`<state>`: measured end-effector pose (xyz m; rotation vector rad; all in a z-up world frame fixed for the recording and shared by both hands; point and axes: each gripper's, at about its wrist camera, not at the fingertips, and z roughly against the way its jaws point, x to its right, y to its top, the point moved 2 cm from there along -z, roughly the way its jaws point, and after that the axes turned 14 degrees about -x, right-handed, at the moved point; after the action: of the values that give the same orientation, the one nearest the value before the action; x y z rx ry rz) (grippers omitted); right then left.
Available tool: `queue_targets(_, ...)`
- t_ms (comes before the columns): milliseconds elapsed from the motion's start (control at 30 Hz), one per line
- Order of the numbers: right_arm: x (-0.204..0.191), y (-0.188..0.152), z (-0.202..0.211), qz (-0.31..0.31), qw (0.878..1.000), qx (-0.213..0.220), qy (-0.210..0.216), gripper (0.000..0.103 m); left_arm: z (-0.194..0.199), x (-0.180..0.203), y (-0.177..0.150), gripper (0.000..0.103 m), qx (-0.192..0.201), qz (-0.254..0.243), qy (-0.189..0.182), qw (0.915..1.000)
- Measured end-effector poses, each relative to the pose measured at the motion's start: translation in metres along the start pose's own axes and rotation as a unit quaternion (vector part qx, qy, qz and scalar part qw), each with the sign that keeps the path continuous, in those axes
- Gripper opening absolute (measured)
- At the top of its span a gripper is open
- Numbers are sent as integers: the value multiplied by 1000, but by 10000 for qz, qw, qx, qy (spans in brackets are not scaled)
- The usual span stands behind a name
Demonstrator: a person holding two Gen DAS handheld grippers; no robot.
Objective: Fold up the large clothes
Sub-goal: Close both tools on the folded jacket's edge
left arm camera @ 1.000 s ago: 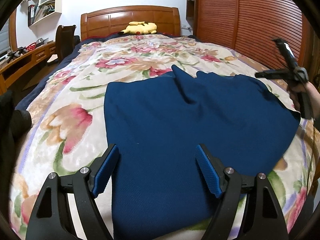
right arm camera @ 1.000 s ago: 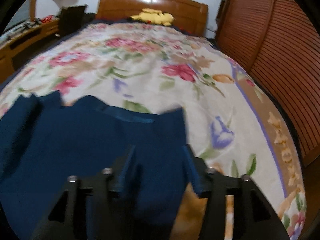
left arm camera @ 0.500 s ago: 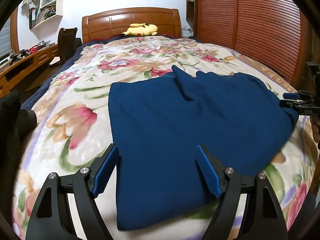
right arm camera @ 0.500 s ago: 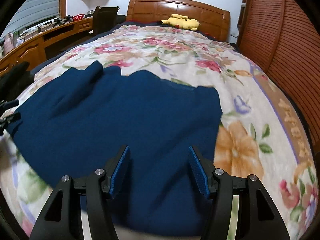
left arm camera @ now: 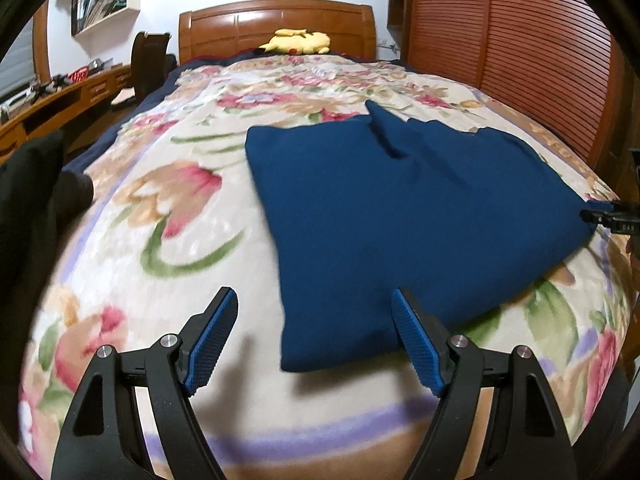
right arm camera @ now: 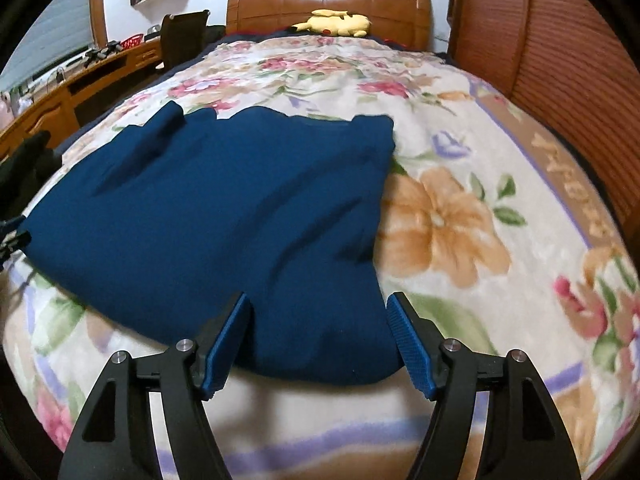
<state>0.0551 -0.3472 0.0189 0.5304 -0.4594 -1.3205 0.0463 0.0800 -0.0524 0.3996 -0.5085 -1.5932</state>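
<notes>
A navy garment point(left arm camera: 404, 216) is laid flat on the floral bedspread point(left arm camera: 160, 216), at the foot end — well away from the yellow plush toy point(left arm camera: 298, 42). The left gripper point(left arm camera: 314, 338) is held wide above the garment's near corner, nothing clasped. The right gripper point(right arm camera: 320, 336) is seen opening — fabric lies below, unpinched.

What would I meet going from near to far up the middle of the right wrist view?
Right gripper, jaws opening and empty → dark blue garment → floral blanket → yellow plush toy → wooden headboard.
</notes>
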Motion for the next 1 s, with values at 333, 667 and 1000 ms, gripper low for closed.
queue_targets(333, -1, -9, -26, -208, 9990, -4, 408, 73, -12, -4, -6, 80, -176, 157, -55, 9997)
queue_targets(667, 6, -8, -34, -324, 9934, -232, 1078, 58, -24, 3, -1, 35, -525, -61, -479, 9975)
queue_targets(1000, -1, -7, -26, -273, 9948, 159, 972, 27, 4, 12, 4, 13, -393, -77, -348, 9986)
